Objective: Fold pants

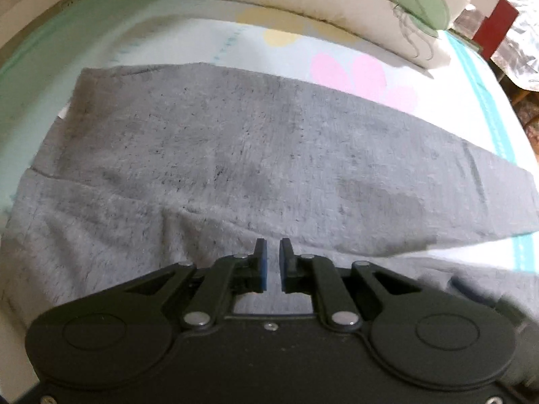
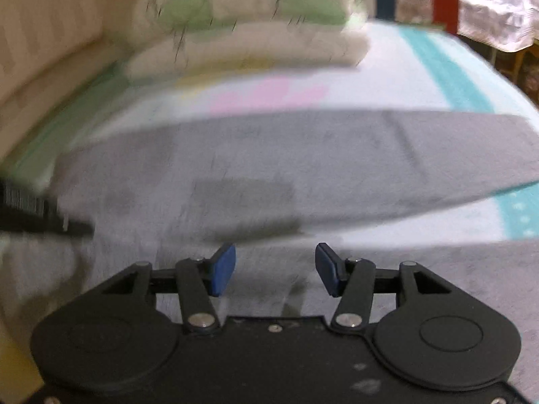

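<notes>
I see the pants (image 1: 242, 155) spread flat on the bed (image 1: 471, 262), running from my left across to the right, where the leg end reaches near the bed's right edge. Behind them, at the far side of the bed, two pillows (image 1: 337, 0) lie stacked one on the other. My left tongs (image 1: 273, 262) sit over the near edge of the pants, over a fold. My right tongs (image 2: 275, 269) hang over the near part of the cloth, the upper leg (image 2: 337, 155) lying across just ahead of them.
</notes>
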`<state>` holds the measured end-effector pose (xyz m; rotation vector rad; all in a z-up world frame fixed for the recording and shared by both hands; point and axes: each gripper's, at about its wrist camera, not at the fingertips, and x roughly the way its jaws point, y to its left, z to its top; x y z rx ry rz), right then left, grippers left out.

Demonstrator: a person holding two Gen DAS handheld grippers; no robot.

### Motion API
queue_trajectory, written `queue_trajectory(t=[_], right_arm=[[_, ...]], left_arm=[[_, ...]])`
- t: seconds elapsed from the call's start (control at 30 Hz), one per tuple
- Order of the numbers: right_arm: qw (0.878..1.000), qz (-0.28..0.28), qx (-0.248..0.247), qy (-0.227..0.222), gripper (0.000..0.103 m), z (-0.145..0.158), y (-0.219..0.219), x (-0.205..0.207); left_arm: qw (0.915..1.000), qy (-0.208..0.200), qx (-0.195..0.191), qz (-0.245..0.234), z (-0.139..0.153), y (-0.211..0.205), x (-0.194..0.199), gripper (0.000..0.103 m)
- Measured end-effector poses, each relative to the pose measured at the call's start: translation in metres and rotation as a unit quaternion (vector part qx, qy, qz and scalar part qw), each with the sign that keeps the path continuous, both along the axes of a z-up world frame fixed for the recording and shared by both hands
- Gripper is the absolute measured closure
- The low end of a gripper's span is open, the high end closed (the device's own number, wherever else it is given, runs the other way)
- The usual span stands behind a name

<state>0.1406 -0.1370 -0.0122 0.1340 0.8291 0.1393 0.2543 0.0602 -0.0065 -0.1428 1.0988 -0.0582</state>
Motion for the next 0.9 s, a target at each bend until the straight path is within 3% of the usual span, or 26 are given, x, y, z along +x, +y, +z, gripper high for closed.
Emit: queue_trajectory(t=[0.07, 0.1, 0.17, 0.2, 0.33, 0.43, 0.5, 0.53, 0.67, 0.73, 0.83, 0.9], right_arm=[[0.998, 0.026, -0.014, 0.055, 0.045, -0.02, 0.015, -0.001], [0.998, 0.043, -0.052, 0.014, 0.045, -0.02, 0.024, -0.016], [0.992, 0.088, -0.095, 0.006, 0.044, -0.023, 0.035, -0.036], [0.991, 0.098, -0.092, 0.006, 0.045, -0.021, 0.033, -0.044], [0.998, 0.051, -0.005, 0.037, 0.049, -0.003, -0.006, -0.054], [0.998, -0.03, 0.058, 0.014, 0.047, 0.017, -0.056, -0.067], [0.99, -0.096, 0.106, 0.002, 0.047, 0.03, -0.101, -0.081], [0.984, -0.124, 0.129, 0.001, 0.046, 0.033, -0.119, -0.087], [0.932, -0.276, 0.236, 0.018, 0.046, 0.034, -0.212, -0.119], [0.91, -0.338, 0.239, 0.02, 0.045, 0.032, -0.243, -0.137], [0.889, -0.398, 0.224, 0.028, 0.044, 0.028, -0.271, -0.154], [0.865, -0.432, 0.253, 0.041, 0.044, 0.024, -0.288, -0.164]], left_arm=[[0.9995, 0.023, 0.019, -0.005, -0.014, 0.0, 0.001, 0.087], [0.999, 0.036, 0.024, -0.013, -0.023, 0.001, 0.0, 0.087], [0.9971, 0.06, 0.033, -0.033, -0.037, 0.002, -0.012, 0.088], [0.9965, 0.053, 0.042, -0.049, -0.038, 0.0, -0.02, 0.087], [0.9941, 0.065, 0.063, -0.06, -0.03, 0.002, -0.04, 0.087], [0.9963, 0.056, 0.053, -0.037, -0.012, 0.018, -0.057, 0.087], [0.997, 0.043, 0.06, -0.024, 0.0, 0.026, -0.068, 0.087], [0.9974, 0.034, 0.061, -0.016, 0.006, 0.028, -0.074, 0.087], [0.9986, 0.012, 0.052, -0.003, 0.025, 0.028, -0.09, 0.087], [0.9986, 0.002, 0.052, -0.008, 0.032, 0.02, -0.097, 0.087], [0.9979, -0.02, 0.057, -0.022, 0.039, 0.003, -0.113, 0.087], [0.9966, -0.034, 0.066, -0.035, 0.044, -0.007, -0.124, 0.087]])
